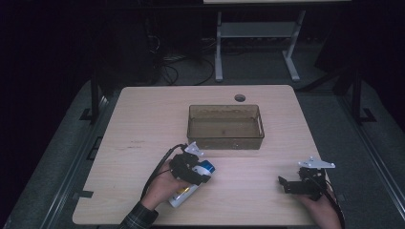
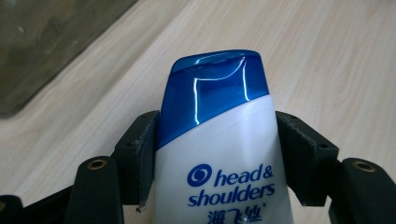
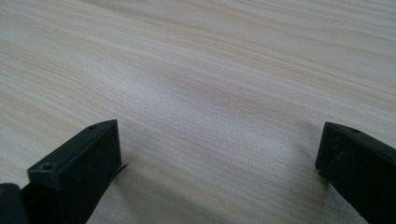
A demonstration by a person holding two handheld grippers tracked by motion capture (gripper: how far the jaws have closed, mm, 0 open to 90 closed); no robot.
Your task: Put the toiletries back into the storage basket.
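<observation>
White bottle: a white shampoo bottle (image 2: 219,154) with a glossy blue cap (image 2: 212,88) and blue lettering lies on its side on the table, near the front edge on the person's left. In the high view it sits under the left gripper, cap end pointing toward the bin, base end toward the person.
Left gripper: the left gripper (image 1: 191,168) is down over the bottle, held from behind by the person's left hand (image 1: 165,187). In the left gripper view its two black jaws stand on either side of the bottle just below the cap, and both pads meet the bottle's sides with no gap showing. The jaws stand fairly wide, set by the bottle's width, and they grip the bottle.
Right gripper: the right gripper (image 1: 298,183) rests low at the table's front right, well apart from the bottle, in the person's right hand (image 1: 321,206). In the right gripper view its jaws (image 3: 215,172) are spread wide with bare wood between them and nothing held.
Bin: a translucent brown plastic bin (image 1: 226,139), rectangular and open-topped, stands at the middle of the table, just beyond the bottle's cap end. A corner of it appears at the upper left of the left gripper view.
Table: pale wood-grain table (image 1: 143,114) with rounded corners and a round cable hole (image 1: 239,98) near its far edge.
Sleeve: a plaid sleeve (image 1: 139,217) covers the left forearm at the bottom edge.
Surroundings: dark floor, cables and the pale legs of another table lie beyond.
</observation>
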